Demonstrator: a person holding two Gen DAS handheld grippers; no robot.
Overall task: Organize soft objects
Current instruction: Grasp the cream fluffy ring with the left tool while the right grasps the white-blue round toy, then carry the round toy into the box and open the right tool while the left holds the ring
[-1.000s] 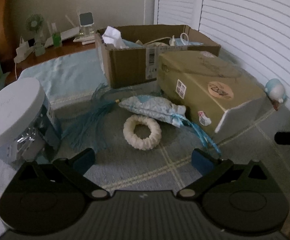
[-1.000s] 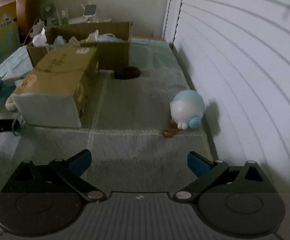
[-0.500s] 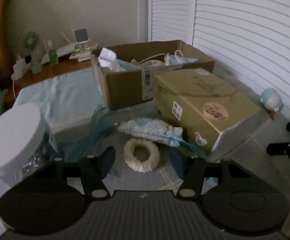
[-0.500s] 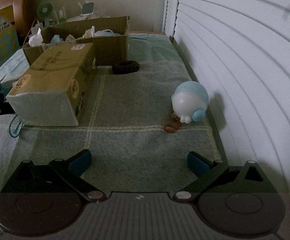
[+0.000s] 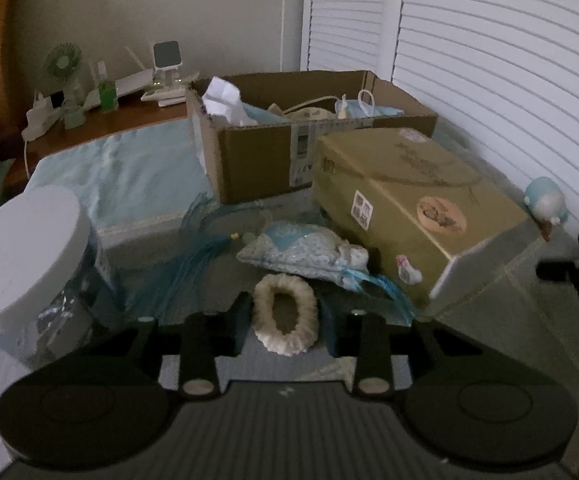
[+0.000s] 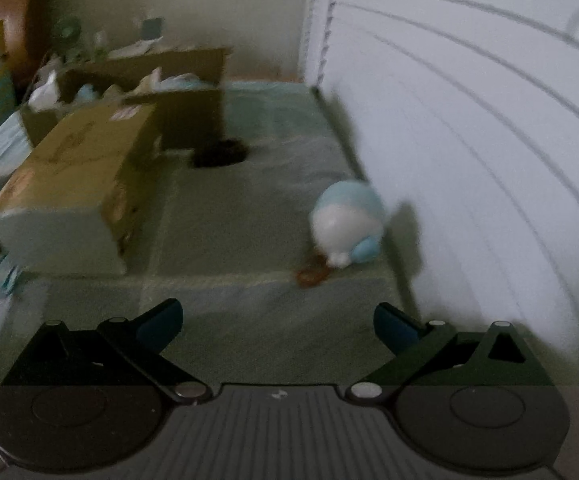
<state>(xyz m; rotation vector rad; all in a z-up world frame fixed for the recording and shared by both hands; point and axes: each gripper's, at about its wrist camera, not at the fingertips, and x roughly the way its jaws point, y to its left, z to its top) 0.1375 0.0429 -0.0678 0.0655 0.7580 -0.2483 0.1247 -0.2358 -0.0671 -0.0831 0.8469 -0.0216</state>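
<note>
Left wrist view: the left tool (image 5: 285,322) has gone from fully spread a second ago to nearly closed, and its jaws are closing at this moment. The cream fabric ring (image 5: 285,320) sits between them, low centre of the frame. A second ago the ring was round and lay well ahead of the fingers; now it looks squeezed into a narrow upright oval, with the dark pads against both its flanks. That squeeze suggests the pinch has taken, though the ring appears to rest on the grey checked blanket (image 5: 509,300) and has not been lifted.

Just above the ring lies the pale blue sequined pouch (image 5: 301,254), with teal tassels trailing to its left and right. It touches or nearly touches the closed tan carton (image 5: 409,196) at centre right. The open cardboard box (image 5: 261,156) stands behind, upper centre, already holding paper and blue cloth items. A white-lidded jar (image 5: 21,248) fills the lower left.

Right wrist view, blurred: the right tool (image 6: 275,324) is spread wide with nothing between its fingers, much as it was a second ago. The blue-and-white plush toy (image 6: 347,224) lies ahead of it at centre right, near the shuttered wall, still well apart from the fingers.

Judgement: the ring is the first item in hand. The open box is a likely destination, but the task does not confirm this. The plush toy looks like the right hand's candidate. The ring is soft enough to slip if it compresses further.
</note>
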